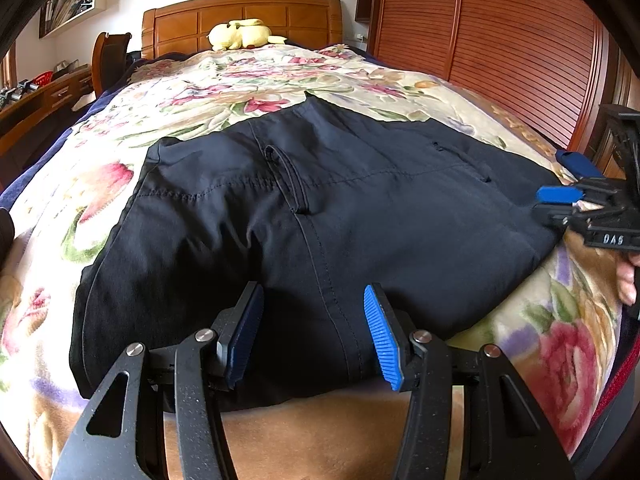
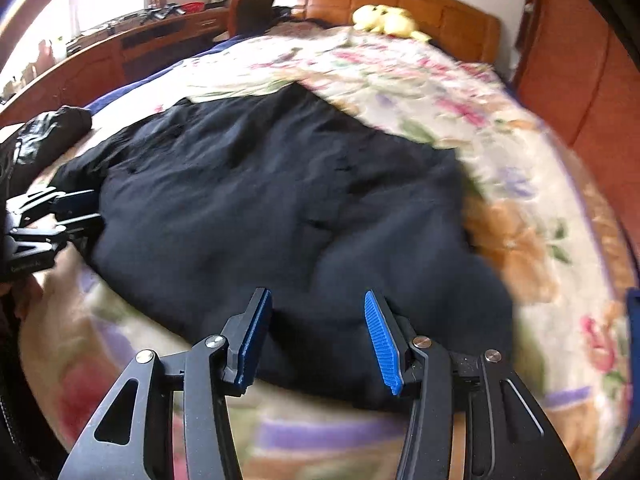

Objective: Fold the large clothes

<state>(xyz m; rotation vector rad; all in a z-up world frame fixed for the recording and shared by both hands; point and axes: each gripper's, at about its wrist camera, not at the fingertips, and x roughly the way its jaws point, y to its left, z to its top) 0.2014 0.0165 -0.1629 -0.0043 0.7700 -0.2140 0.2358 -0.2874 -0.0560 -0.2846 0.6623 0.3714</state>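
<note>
My right wrist view is smeared throughout: the dark trousers (image 2: 280,208) show no seams or pockets, and the bed's floral blanket (image 2: 460,92) blurs. The left gripper (image 2: 86,210) is cut by that frame's left edge. In my left wrist view, the right gripper (image 1: 560,176) and the hand (image 1: 627,280) holding it run off the right edge; the shelf (image 1: 76,4) contents are illegible.

The trousers (image 1: 312,216) lie flat on the bed (image 1: 120,184), on its near half, with the headboard (image 1: 240,20) behind them at the far end and a stuffed toy (image 1: 240,34) just before the headboard. The left claw (image 1: 314,332) hangs over the trousers' near edge, the right claw (image 1: 560,196) at their right edge. A wardrobe (image 1: 500,40) stands right of the bed, a counter (image 1: 44,100) left of it.
</note>
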